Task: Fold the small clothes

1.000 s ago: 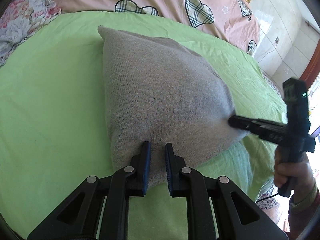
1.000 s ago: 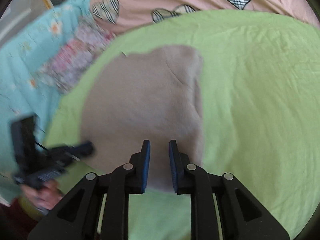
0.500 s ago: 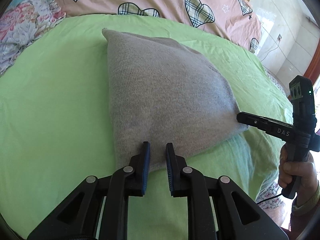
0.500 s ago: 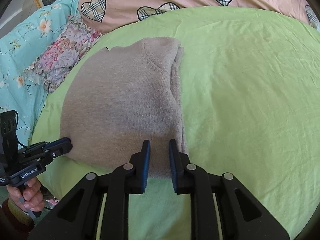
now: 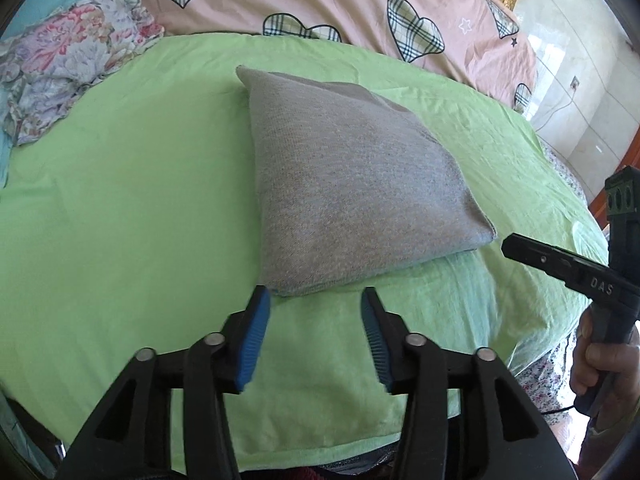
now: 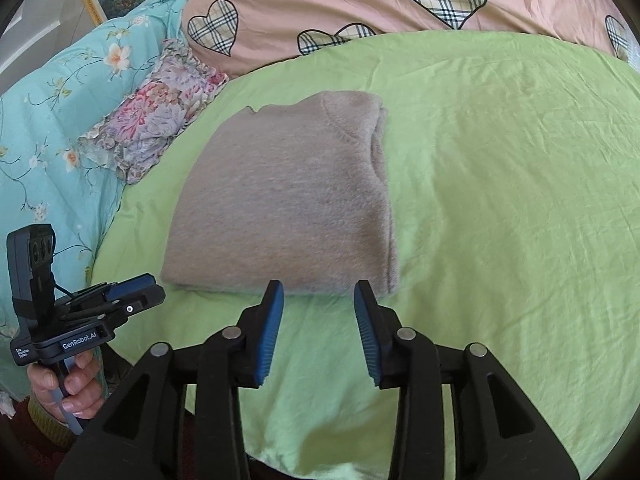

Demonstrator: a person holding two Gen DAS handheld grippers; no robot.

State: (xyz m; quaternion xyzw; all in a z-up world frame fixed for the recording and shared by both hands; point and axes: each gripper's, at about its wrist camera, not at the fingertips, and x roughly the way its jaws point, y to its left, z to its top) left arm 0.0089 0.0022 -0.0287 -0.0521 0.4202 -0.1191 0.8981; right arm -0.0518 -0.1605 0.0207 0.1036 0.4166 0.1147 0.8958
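A grey knitted garment (image 5: 348,196) lies folded into a flat rectangle on the green sheet (image 5: 120,200); it also shows in the right wrist view (image 6: 288,204). My left gripper (image 5: 316,300) is open and empty, just short of the garment's near edge. My right gripper (image 6: 319,288) is open and empty, its tips at the garment's near edge without holding it. The right gripper also shows in the left wrist view (image 5: 508,246), just off the garment's right corner. The left gripper also shows in the right wrist view (image 6: 154,290), near the garment's left corner.
A pink quilt with plaid hearts (image 5: 360,8) lies across the back of the bed. A floral pillow (image 6: 156,116) and a turquoise floral cover (image 6: 52,120) lie to the left. The sheet's front edge (image 5: 320,444) drops off below the grippers.
Both grippers were shut on the garment's near edge; now both have opened, let it go and drawn back. The garment has settled flat on the sheet.
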